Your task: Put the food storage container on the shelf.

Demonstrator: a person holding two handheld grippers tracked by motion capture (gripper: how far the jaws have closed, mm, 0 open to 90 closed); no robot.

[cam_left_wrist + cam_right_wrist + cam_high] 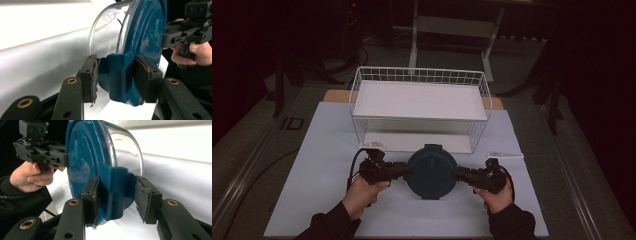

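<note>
A round container with a dark blue lid hangs between my two grippers in front of the wire rack. My left gripper is shut on the lid's left side tab; both pads press on it. My right gripper is shut on the opposite tab. The clear glass bowl under the lid faces the white surface. In the left gripper view the right gripper shows at the lid's far rim, a hand around it. In the right gripper view the left gripper shows likewise beside the lid.
A white wire rack with a flat white shelf stands just behind the container, its lower level open toward me. The pale table cover spreads to both sides. A small white strip lies at the right. Dark floor and table legs lie beyond.
</note>
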